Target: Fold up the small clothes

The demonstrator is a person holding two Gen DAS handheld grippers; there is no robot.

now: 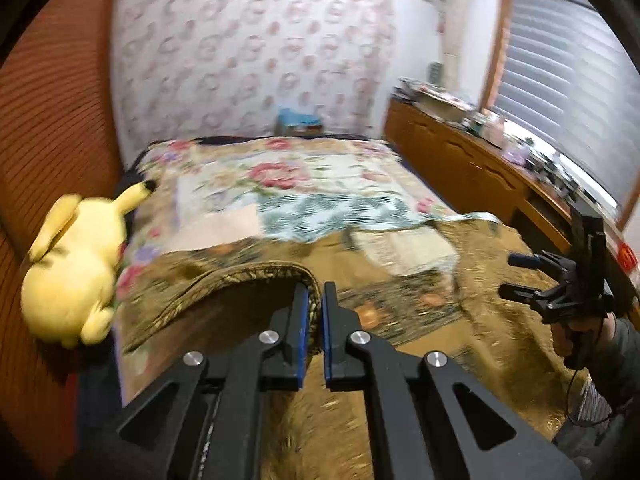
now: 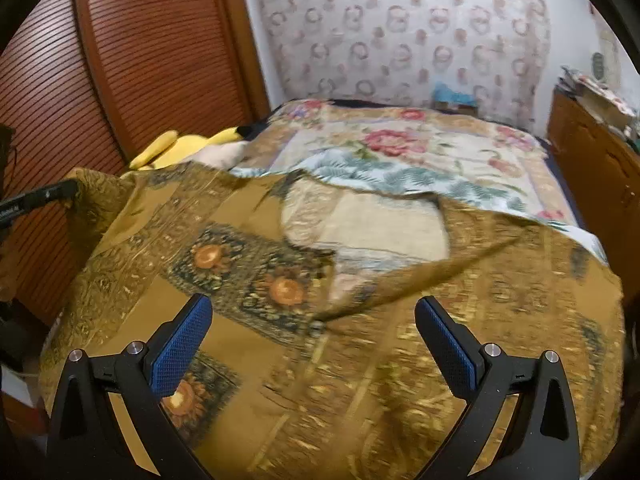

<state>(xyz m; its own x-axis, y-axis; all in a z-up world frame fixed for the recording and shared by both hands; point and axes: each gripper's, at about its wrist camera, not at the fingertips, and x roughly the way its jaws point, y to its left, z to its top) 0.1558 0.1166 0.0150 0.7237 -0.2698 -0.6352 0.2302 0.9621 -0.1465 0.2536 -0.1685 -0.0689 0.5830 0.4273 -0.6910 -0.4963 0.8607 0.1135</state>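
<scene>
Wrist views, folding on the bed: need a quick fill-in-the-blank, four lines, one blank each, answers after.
1. The left claw is shut on the hem of the ____ patterned cloth.
2. The right claw stands ____ above that cloth.
3. The plush toy is ____ in colour.
4. The toy lies beside the ____ slatted door.

Answers: brown; open; yellow; wooden

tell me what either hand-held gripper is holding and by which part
The left hand-held gripper pinches the hemmed edge of the golden-brown patterned cloth. The right hand-held gripper is open, holding nothing.
</scene>
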